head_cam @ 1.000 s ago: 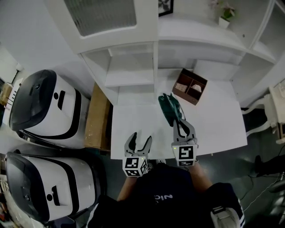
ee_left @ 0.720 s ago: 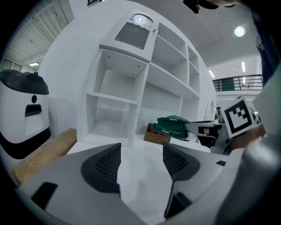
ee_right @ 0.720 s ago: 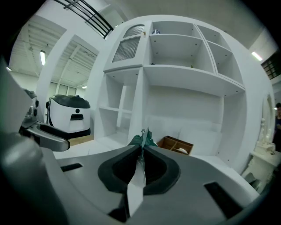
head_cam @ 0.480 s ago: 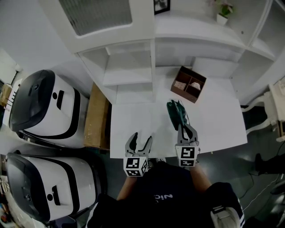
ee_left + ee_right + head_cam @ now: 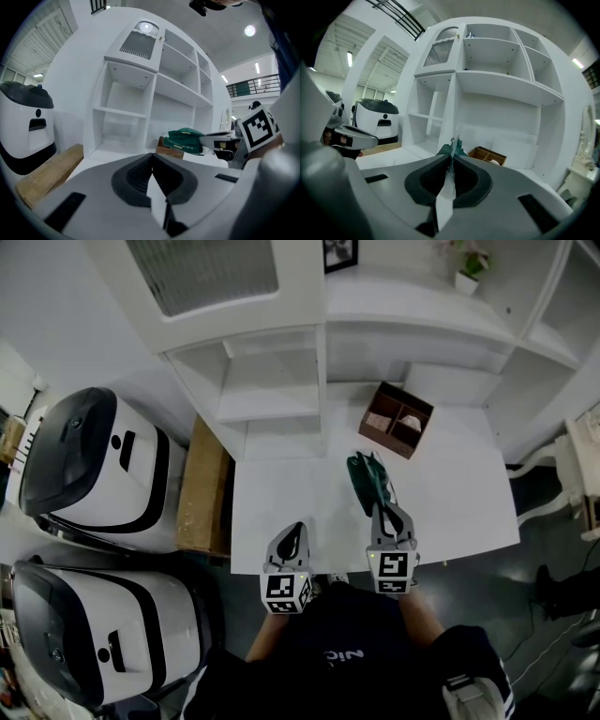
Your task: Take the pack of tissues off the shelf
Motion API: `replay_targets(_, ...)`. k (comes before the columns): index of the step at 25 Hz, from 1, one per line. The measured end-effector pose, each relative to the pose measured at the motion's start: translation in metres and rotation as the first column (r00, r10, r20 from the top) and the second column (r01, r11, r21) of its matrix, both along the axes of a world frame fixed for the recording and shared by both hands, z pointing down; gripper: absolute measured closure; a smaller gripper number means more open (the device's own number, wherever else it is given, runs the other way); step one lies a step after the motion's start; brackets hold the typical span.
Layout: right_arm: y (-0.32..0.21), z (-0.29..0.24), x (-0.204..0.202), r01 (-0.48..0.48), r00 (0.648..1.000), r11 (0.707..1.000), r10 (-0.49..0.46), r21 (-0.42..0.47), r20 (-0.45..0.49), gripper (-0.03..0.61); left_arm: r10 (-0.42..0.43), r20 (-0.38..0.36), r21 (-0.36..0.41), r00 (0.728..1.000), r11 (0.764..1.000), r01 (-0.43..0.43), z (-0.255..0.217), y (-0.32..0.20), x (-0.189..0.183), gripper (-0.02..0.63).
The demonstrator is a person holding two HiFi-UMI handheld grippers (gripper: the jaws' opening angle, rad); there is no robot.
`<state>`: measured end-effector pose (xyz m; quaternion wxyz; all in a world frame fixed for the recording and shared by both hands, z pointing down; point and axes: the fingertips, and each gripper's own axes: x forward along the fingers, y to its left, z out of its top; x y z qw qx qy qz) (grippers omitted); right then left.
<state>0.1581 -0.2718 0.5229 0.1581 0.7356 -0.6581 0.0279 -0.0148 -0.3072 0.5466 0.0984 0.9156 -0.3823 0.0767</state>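
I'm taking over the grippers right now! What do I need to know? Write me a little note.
Grippers: the left gripper is shut with nothing between its jaws, near the front edge of the white table. The right gripper is shut on one end of the green pack of tissues.
Things: the pack is held out over the table, on the near side of the brown wooden box.
Done: the pack is off the shelf.
Left: probably just set the pack down on the table and let go. Keep the grip firm until then.
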Motion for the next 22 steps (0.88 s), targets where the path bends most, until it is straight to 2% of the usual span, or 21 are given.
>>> replay_targets(22,-0.0015,-0.0008,-0.0065,0.014,1.000,1.000,-0.014,-0.002,-0.008,0.561,-0.002,-0.011,0.003,1.000,1.000,0.002,-0.0020,-0.0058,-0.0016,0.611)
